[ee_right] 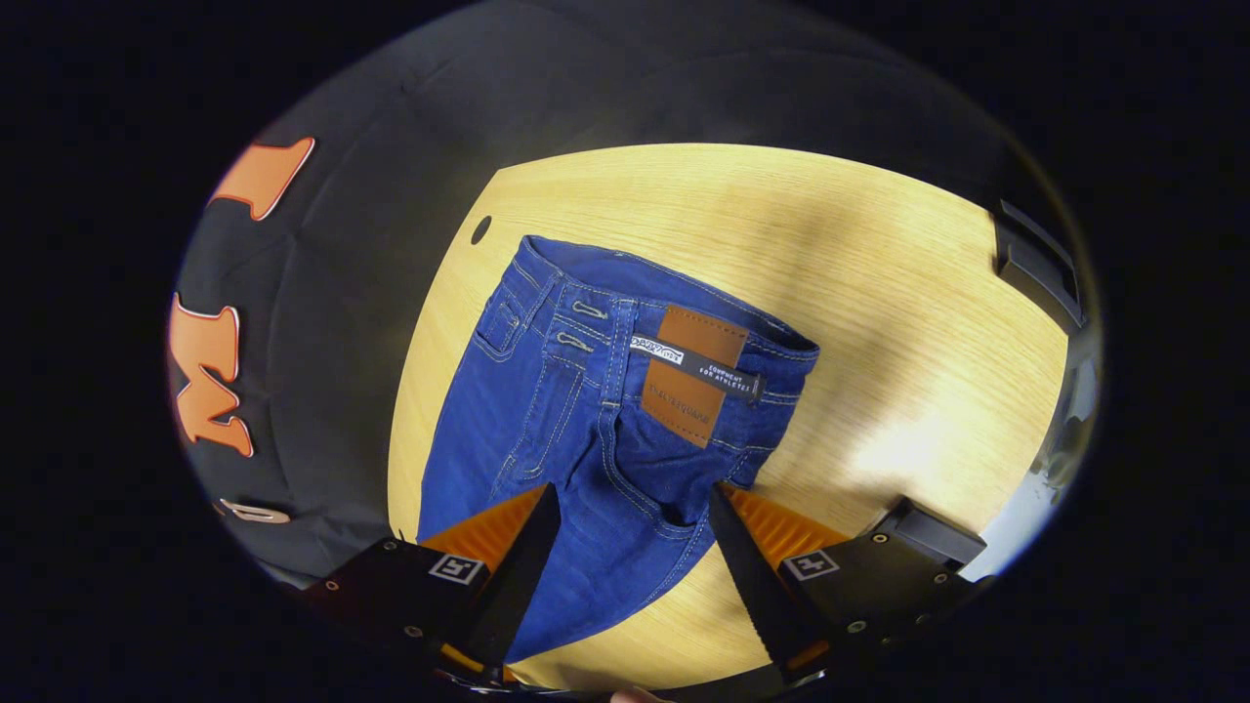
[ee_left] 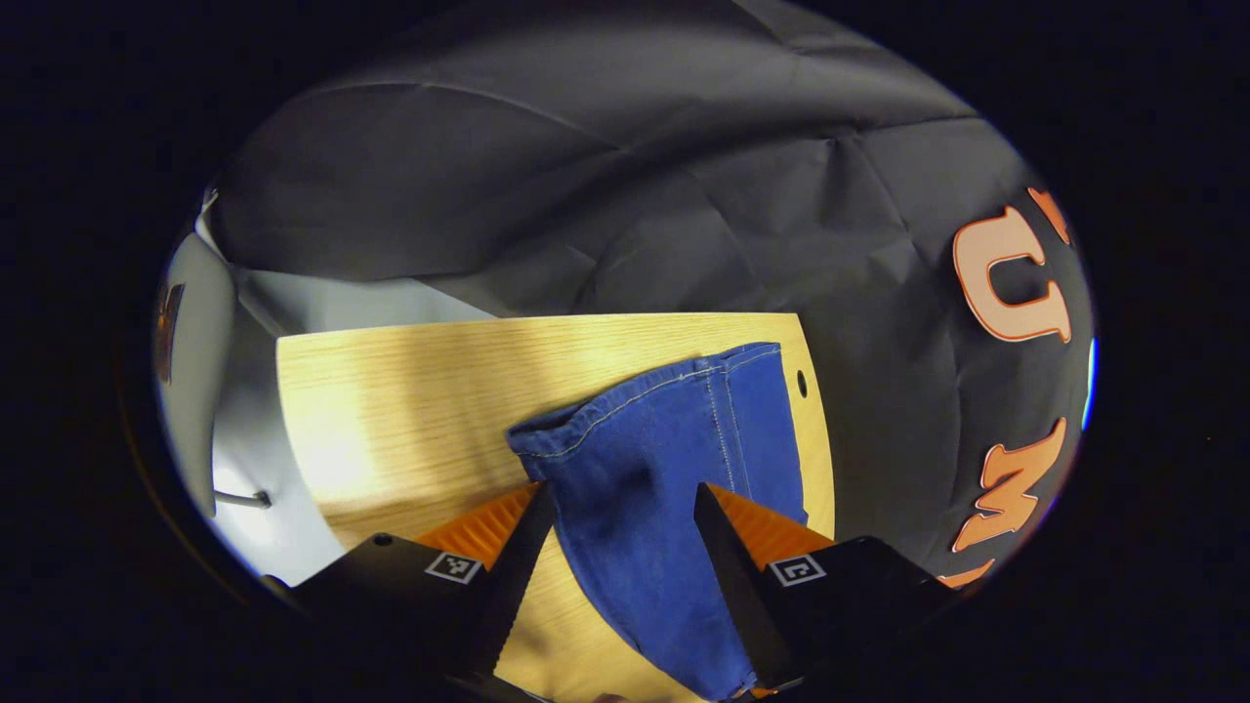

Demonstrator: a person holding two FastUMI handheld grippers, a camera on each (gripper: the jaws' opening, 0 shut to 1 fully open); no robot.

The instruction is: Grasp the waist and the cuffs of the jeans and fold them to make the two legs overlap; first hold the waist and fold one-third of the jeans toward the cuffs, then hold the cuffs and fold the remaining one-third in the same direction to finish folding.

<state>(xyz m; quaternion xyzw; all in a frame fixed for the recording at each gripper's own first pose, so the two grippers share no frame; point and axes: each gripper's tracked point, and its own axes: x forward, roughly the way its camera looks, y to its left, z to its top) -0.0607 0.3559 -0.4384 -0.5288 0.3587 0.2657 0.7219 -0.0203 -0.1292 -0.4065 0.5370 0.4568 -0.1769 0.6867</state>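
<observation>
Jeans (ee_right: 596,420) are lying mid-frame on the wooden surface (ee_right: 879,293); the right gripper (ee_right: 625,537) is hovering, fingers spread wide over the waist. The left gripper (ee_left: 620,532) is sitting open over the cuffs (ee_left: 674,391).

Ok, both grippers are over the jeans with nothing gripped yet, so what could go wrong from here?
The left gripper hangs open over the cuffs, which lie near the table edge; a sloppy grasp might catch one leg only or drag denim off that edge. The right gripper is open over the seat, below the waistband; closing there would likely bunch fabric instead of taking the waist, skewing the fold.
</observation>
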